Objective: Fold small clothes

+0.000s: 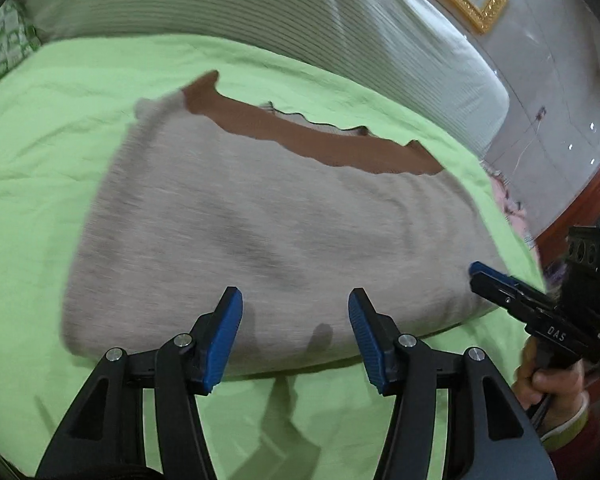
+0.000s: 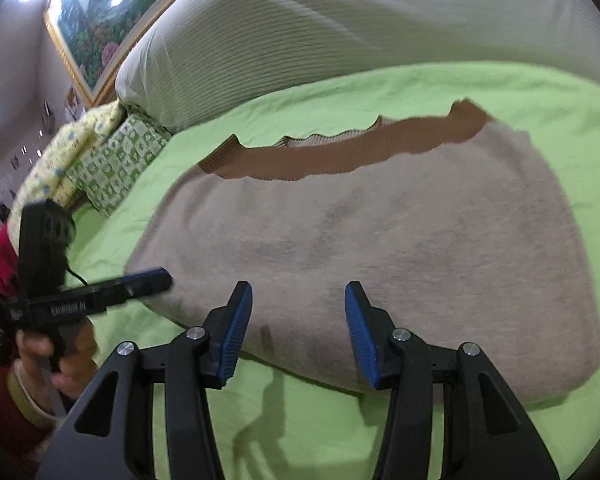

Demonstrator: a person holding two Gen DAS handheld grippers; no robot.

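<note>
The folded sweater (image 1: 268, 232) lies flat on the bed's green sheet (image 1: 40, 152), a grey block with a brown ribbed band (image 1: 320, 144) along its far edge, close to the big white striped bolster (image 1: 260, 12) at the head of the bed.

Both tools are tipped down toward the bed at a slant, side by side over the sweater's near edge. The left gripper (image 1: 296, 332) hangs just above that fold, its blue-padded fingers (image 1: 224, 340) spread apart with nothing between them but air and their shadows on the cloth. The right gripper (image 2: 298, 332) sits the same way, fingers (image 2: 236, 332) released and empty.

From the left camera, the right tool shows at the sweater's right corner, a hand (image 1: 548, 384) wrapped round its handle. From the right camera, the left tool pokes in over the left corner, gripped by a hand (image 2: 56, 360) in a red sleeve (image 2: 4, 412). Patterned pillows (image 2: 112, 160) are stacked beside the bolster.
</note>
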